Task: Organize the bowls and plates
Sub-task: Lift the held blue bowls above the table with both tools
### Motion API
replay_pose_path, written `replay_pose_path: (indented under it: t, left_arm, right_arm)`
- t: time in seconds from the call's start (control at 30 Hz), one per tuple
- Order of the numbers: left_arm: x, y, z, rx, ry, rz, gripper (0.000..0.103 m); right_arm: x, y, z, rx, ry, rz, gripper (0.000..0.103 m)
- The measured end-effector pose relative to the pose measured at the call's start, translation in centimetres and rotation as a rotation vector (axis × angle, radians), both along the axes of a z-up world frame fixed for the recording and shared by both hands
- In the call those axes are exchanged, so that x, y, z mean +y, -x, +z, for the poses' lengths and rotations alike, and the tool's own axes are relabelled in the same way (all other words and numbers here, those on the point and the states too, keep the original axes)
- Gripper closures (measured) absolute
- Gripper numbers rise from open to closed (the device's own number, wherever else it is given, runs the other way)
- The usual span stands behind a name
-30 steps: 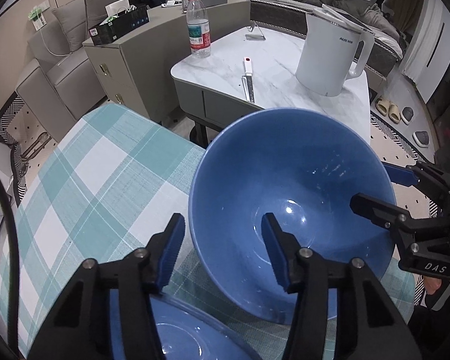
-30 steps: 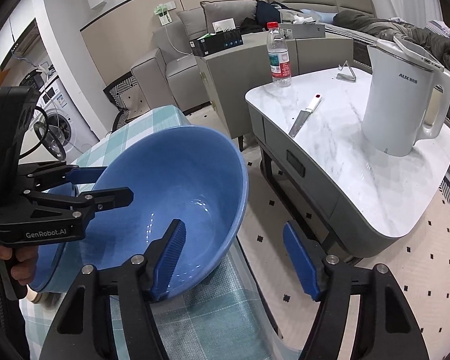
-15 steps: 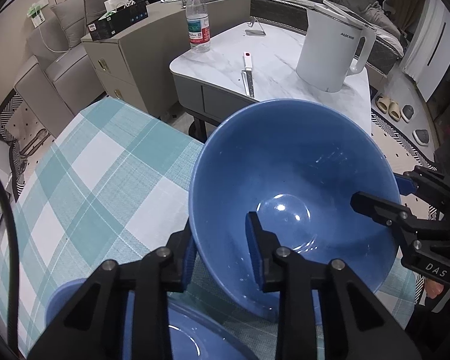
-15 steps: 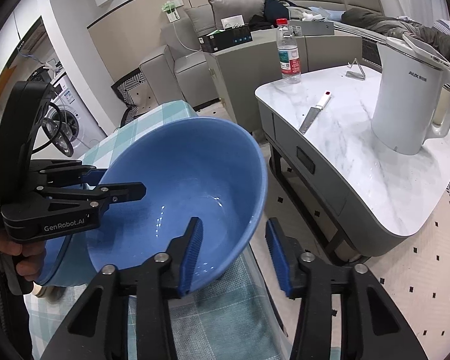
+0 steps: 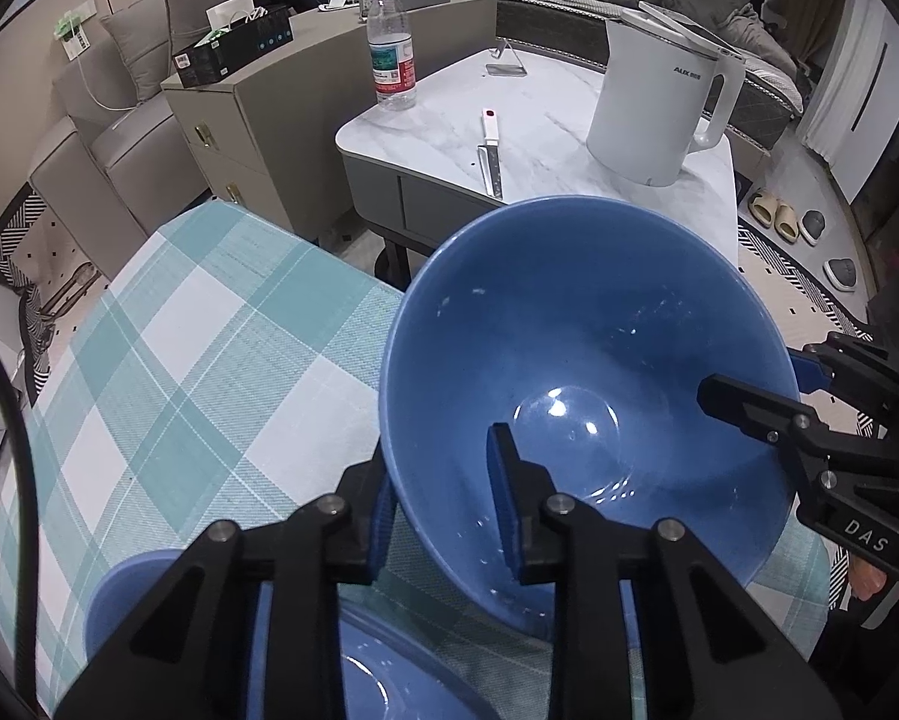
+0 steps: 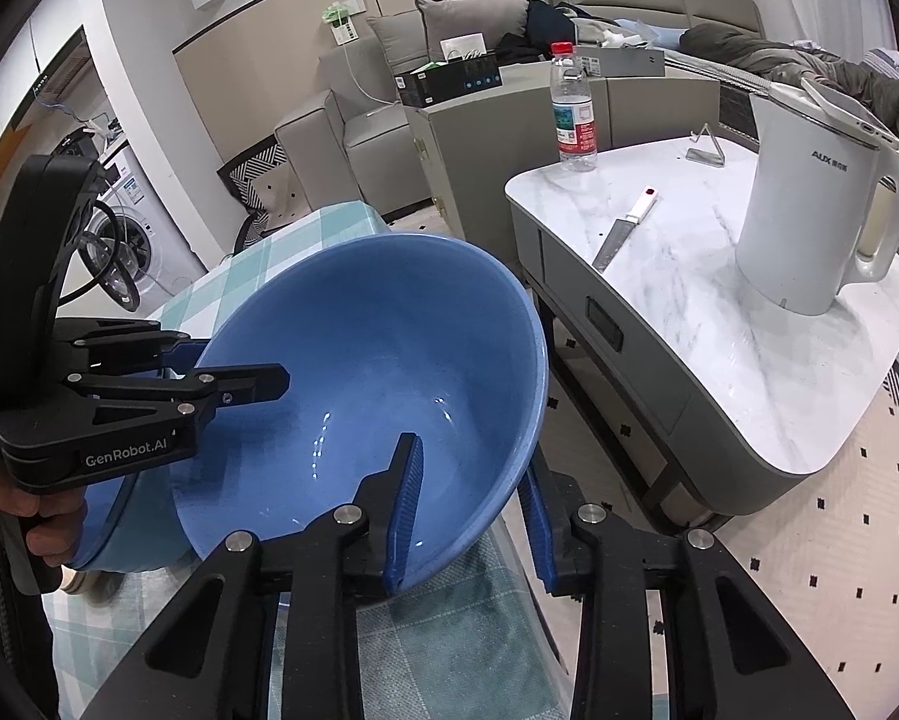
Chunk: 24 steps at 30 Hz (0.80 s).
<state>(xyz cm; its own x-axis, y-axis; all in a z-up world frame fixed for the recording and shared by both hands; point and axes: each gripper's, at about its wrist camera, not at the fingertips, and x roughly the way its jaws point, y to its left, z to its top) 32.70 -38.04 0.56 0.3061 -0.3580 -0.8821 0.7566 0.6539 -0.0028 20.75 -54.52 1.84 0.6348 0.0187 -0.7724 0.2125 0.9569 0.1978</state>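
Note:
A large blue bowl [image 5: 581, 348] hangs tilted over the teal checked tablecloth [image 5: 209, 360], gripped at opposite sides of its rim. My left gripper [image 5: 443, 510] is shut on the near rim, one pad inside and one outside; it also shows in the right wrist view [image 6: 233, 372]. My right gripper [image 6: 470, 516] has its jaws closing on the other side of the rim, pads against the wall; it also appears in the left wrist view [image 5: 749, 384]. A second blue dish [image 5: 149, 588] sits below the left gripper, partly hidden.
Beyond the table's edge stands a marble side table [image 6: 749, 360] with a white kettle [image 6: 809, 210], a knife [image 6: 623, 234] and a water bottle [image 6: 572, 108]. A grey cabinet [image 5: 257, 138] and sofa lie behind. A washing machine [image 6: 119, 222] stands at far left.
Both grippers went from wide open around the bowl's rim to clamped on it. The bowl has tipped up slightly between them.

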Motion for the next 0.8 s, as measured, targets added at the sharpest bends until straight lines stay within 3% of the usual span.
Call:
replay_pose_path:
  t: [0.8]
  left_arm:
    - [1.4,2.6,4.2,-0.068,0.091,0.009,0.076]
  right_arm:
    - [0.8,2.8,4.1,-0.076,0.048,-0.010,0.071]
